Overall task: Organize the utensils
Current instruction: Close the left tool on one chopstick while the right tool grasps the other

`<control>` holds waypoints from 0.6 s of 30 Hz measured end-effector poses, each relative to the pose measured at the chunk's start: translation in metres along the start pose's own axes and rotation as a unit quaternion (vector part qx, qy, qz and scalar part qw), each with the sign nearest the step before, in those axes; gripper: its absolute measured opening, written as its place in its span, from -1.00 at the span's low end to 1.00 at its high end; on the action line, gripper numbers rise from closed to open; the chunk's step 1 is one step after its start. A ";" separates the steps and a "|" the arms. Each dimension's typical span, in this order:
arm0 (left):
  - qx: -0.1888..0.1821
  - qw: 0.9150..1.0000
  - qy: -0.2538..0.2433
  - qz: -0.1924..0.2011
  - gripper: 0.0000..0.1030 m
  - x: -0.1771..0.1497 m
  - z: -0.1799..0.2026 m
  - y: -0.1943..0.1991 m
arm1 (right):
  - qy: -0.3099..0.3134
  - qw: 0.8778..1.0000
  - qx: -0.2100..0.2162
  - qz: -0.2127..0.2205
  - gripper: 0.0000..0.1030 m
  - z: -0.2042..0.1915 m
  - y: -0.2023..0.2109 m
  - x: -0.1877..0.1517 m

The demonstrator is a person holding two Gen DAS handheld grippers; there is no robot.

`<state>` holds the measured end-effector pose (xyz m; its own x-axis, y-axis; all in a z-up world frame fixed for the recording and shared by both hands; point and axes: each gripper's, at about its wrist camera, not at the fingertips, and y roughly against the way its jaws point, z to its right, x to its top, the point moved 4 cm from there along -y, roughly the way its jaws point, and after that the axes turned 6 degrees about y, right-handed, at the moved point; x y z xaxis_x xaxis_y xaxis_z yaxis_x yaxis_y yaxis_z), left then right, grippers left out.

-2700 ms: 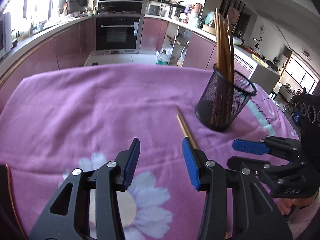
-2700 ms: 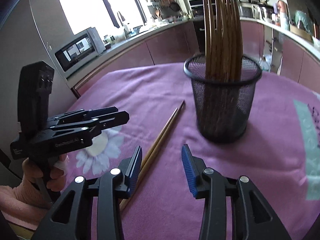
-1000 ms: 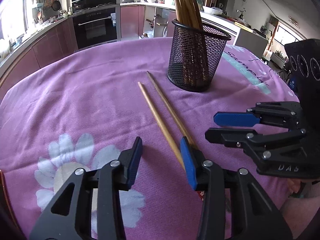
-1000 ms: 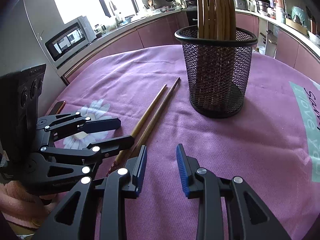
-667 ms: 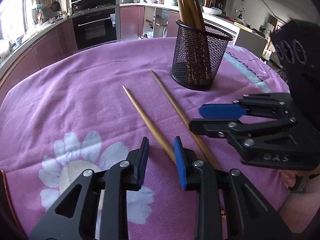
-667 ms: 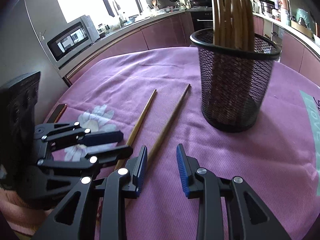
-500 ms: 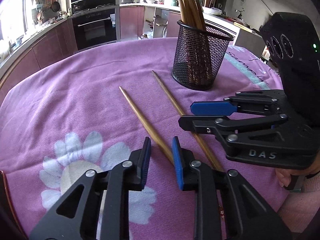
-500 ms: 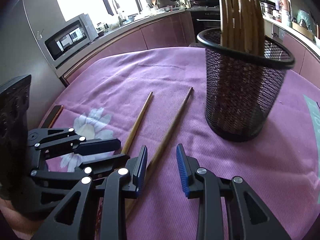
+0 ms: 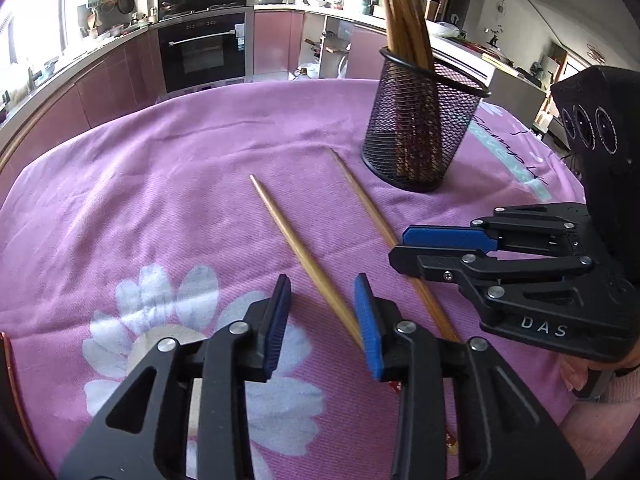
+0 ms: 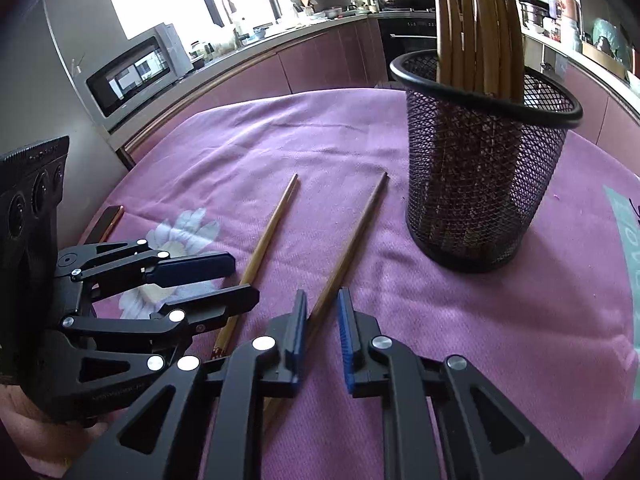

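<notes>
I hold a claw in each hand over a round tabletop draped in a purple cloth with white flowers. My left claw sits at six o'clock in its own view, its blue pads set apart and just now widening again; the left chopstick runs from between them up toward twelve o'clock, lying flat on the cloth, its near end close against the right-hand pad, though I cannot tell whether that pad touches it. My right claw is narrow, its jaws having just been closing, and the right chopstick passes between the pads; a sliver of gap shows on either side of it, so the pads do not press it. That stick also lies flat, its thin tip pointing to one o'clock toward the mesh holder. The two loose sticks lie near each other, roughly side by side but spreading a little toward their far tips. The black mesh holder stands upright at about two o'clock from both claws, just beyond the tip of the right chopstick and apart from it. A bundle of chopsticks stands in it, leaning against the rim. In the left wrist view my right claw comes in from three o'clock, low over its stick. A dark flat object lies at the tabletop's edge at nine o'clock in the right wrist view.
</notes>
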<state>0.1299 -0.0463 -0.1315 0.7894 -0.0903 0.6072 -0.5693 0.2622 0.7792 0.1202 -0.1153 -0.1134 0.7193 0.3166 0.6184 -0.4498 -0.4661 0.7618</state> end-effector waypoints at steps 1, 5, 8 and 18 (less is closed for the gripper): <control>0.002 1.000 0.000 -0.001 -0.35 0.001 0.000 -0.001 | 0.001 1.000 -0.003 0.000 -0.72 0.000 -0.001 0.001; 0.010 1.000 -0.003 -0.004 -0.35 0.005 0.002 -0.006 | 0.003 1.000 -0.012 -0.001 -0.70 0.000 -0.004 0.005; 0.015 1.000 -0.006 -0.004 -0.38 0.008 0.003 -0.009 | 0.002 1.000 -0.017 0.000 -0.70 0.001 -0.007 0.008; 0.028 0.999 0.017 0.002 -0.70 0.015 -0.001 -0.013 | -0.004 1.000 -0.025 0.003 -0.78 0.005 -0.012 0.013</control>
<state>0.1493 -0.0497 -0.1333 0.7942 -0.0562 0.6051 -0.5834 0.2085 0.7850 0.1378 -0.1094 -0.1153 0.7214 0.3070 0.6208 -0.4790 -0.4263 0.7674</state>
